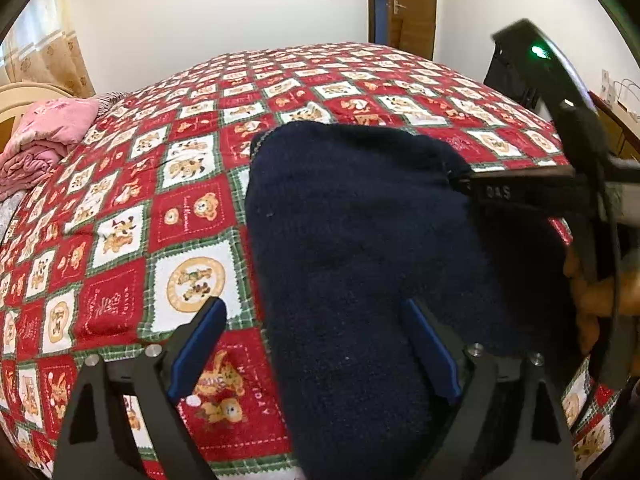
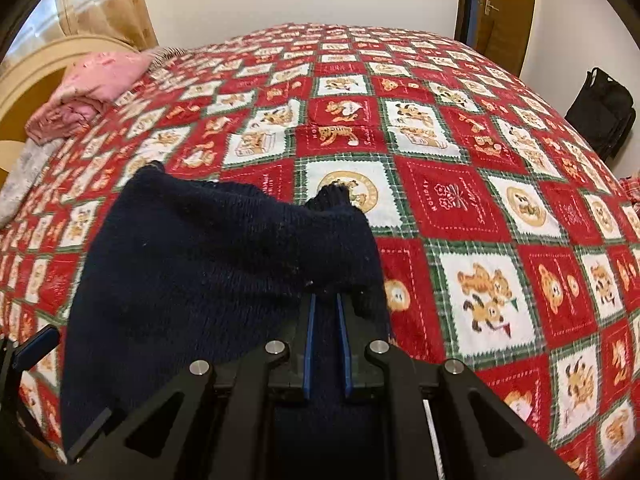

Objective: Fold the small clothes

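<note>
**Navy knit held at one edge over the bed**

A dark navy knitted garment point(image 2: 224, 264) is seen in the lower left and centre of the right wrist view, lifted off the bedspread and draped toward the camera. Its edge is pinched between the narrowly set blue pads of the right hand-held gripper point(image 2: 325, 300), which is closed on the knit; this hold is judged to keep one side raised so that it can be carried over for a fold.

In the left wrist view the garment fills the centre and lower right. The left hand-held gripper point(image 1: 316, 312) is spread wide and nothing is gripped by it: one finger is over the bedspread, the other lies against the knit.

The red patchwork bedspread point(image 2: 460, 208) lies flat around the garment, and broad open room is offered toward the upper right. A pink folded blanket point(image 2: 96, 80) is kept well apart at the upper left, near the headboard point(image 2: 36, 64).
</note>
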`<act>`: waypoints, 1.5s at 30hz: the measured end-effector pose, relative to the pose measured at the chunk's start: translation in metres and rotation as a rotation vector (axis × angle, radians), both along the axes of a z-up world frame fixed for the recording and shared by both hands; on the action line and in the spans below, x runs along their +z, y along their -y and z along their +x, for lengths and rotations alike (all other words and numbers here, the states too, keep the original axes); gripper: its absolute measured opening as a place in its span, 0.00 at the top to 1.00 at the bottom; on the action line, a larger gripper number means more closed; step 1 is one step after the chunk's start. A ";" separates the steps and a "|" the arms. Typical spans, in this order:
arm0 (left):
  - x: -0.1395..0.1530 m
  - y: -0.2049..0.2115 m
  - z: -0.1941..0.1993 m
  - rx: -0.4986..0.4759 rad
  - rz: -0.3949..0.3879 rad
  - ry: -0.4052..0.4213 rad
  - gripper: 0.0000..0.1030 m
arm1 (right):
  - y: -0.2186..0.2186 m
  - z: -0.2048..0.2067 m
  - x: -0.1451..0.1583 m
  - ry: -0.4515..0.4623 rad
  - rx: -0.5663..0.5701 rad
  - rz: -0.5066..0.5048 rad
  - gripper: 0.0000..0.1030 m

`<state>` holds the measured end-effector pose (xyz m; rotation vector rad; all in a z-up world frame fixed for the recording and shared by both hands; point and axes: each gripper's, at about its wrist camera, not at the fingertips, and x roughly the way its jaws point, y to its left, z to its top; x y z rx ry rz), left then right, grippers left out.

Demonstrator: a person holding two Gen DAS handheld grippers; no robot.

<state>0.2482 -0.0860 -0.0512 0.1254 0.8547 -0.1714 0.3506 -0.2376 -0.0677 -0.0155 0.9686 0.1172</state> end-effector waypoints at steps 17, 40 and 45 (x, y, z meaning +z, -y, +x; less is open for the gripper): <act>-0.006 -0.014 0.007 0.011 -0.088 -0.106 0.01 | 0.040 -0.061 0.040 0.130 -0.030 0.273 0.47; -0.014 -0.045 0.030 0.095 -0.314 -0.204 0.00 | 0.070 -0.107 -0.014 0.089 -0.094 0.482 0.30; -0.024 -0.045 0.027 0.111 -0.382 -0.258 0.00 | 0.074 -0.109 -0.016 0.120 -0.115 0.453 0.20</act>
